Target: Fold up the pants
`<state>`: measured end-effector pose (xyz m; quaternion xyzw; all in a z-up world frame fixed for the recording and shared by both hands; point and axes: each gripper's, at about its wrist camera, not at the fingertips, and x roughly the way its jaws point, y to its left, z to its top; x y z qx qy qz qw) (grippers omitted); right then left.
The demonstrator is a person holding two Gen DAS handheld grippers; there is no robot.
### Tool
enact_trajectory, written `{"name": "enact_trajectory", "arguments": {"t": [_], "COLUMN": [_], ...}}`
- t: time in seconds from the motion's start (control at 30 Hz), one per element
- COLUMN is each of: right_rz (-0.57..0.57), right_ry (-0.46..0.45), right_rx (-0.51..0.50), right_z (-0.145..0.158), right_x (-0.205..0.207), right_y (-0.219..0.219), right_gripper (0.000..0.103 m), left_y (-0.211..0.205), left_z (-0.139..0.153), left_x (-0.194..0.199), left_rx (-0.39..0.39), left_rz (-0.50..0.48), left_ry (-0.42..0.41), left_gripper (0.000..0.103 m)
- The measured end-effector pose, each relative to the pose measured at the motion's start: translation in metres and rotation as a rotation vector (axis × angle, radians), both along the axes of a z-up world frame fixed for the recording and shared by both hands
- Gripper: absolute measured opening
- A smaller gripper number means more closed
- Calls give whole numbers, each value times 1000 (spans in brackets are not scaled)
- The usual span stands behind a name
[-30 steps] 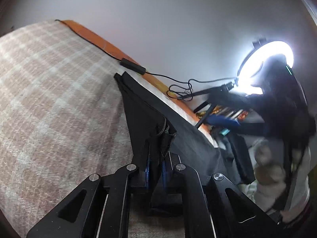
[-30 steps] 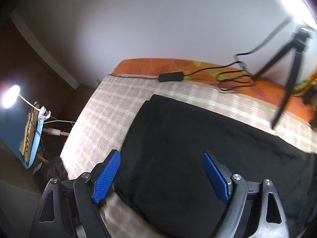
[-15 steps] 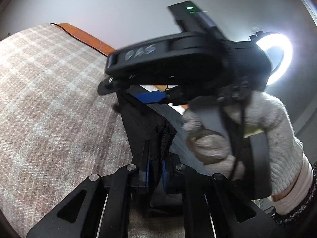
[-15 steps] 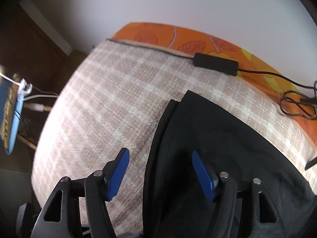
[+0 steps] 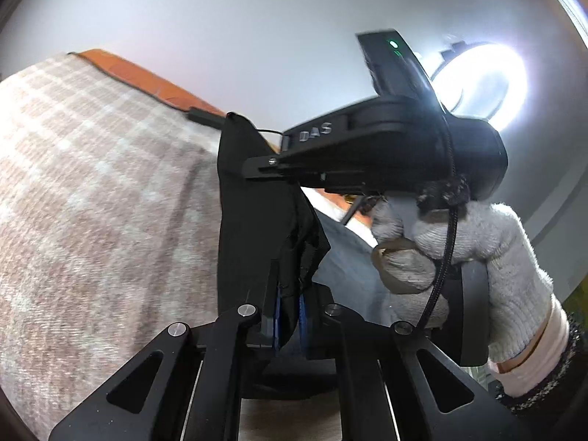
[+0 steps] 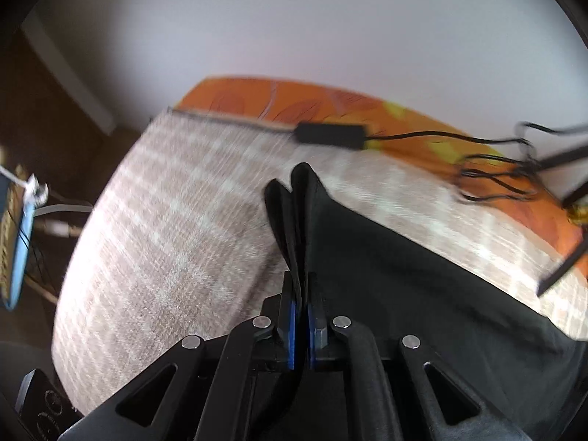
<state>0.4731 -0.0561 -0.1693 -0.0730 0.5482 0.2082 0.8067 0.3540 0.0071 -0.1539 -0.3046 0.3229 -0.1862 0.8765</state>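
Both tongs pinching black pants [image 6: 404,275] edge on plaid bed blanket [image 6: 176,242].
L tongs [image 5: 288,316] are clamping bunched cloth w/ drawstring; R tongs [image 6: 301,327] are gripping the layered hem, rest of pants lying on the bed. Risk, imo: layers are looking uneven, so one could be slipping out mid-lift, skewing the fold; cable [image 6: 477,139] & tripod leg [image 6: 562,268] nearby could be snagging. No containers seen.

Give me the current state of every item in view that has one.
left gripper: jaws shut on the pants.
right gripper: jaws shut on the pants.
pants: black, pinched edge lifted, the rest lying on the blanket.
ring light: on.
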Motion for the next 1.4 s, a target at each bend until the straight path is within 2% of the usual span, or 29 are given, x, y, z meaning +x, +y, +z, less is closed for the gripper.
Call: {"name": "enact_trajectory", "arguments": {"t": [0.13, 0.27, 0.5, 0.67, 1.0, 1.4], "right_rz": [-48, -92, -150, -192, -294, -354], "right_ry": [-41, -78, -123, -143, -132, -90], "right_rx": [76, 111, 114, 92, 70, 63], "right_z": [25, 45, 69, 75, 59, 16], "right_x": [-9, -13, -19, -25, -40, -47], "right_y": [-43, -84, -159, -218, -316, -363], "right_gripper": [2, 1, 1, 1, 1, 1], "left_y": [-24, -62, -139, -192, -282, -341], "left_z": [20, 38, 54, 57, 37, 18], "left_x": [3, 12, 29, 42, 79, 85], "left_rx": [26, 58, 93, 93, 137, 200], "left_rz": [-59, -141, -277, -363, -506, -569], "left_ry": [-31, -57, -76, -72, -43, 5], "left_gripper": [5, 5, 5, 5, 5, 5]}}
